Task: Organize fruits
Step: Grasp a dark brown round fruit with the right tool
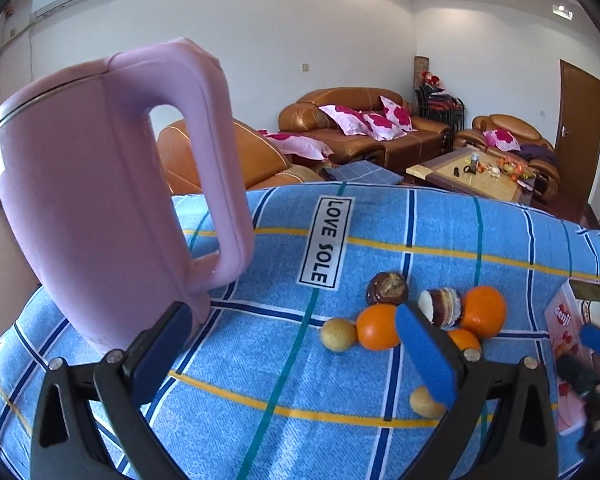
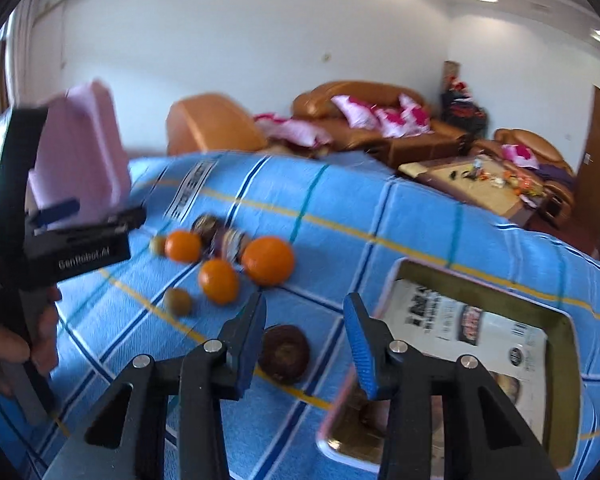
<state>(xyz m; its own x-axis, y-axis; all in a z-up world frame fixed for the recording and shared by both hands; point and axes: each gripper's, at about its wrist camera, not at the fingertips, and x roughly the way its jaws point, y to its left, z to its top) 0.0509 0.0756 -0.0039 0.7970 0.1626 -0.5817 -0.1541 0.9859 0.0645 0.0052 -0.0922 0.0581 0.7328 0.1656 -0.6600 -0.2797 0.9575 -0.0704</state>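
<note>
Fruits lie on a blue checked cloth (image 1: 260, 360): three oranges (image 2: 267, 260), two small yellow-brown fruits (image 2: 177, 301) and dark mangosteens (image 1: 387, 288), one split open (image 1: 440, 307). My left gripper (image 1: 292, 344) is open and empty, low over the cloth just left of the fruit cluster. My right gripper (image 2: 305, 334) is open, with a dark mangosteen (image 2: 284, 353) on the cloth between its fingers. An open pink-rimmed box (image 2: 556, 400) lies right of it, with a printed sheet inside.
A tall pink kettle (image 1: 92, 208) stands at the cloth's left, touching my left finger (image 1: 160, 356). The box also shows at the right edge of the left wrist view (image 1: 560, 320). Sofas and a coffee table stand beyond the far edge.
</note>
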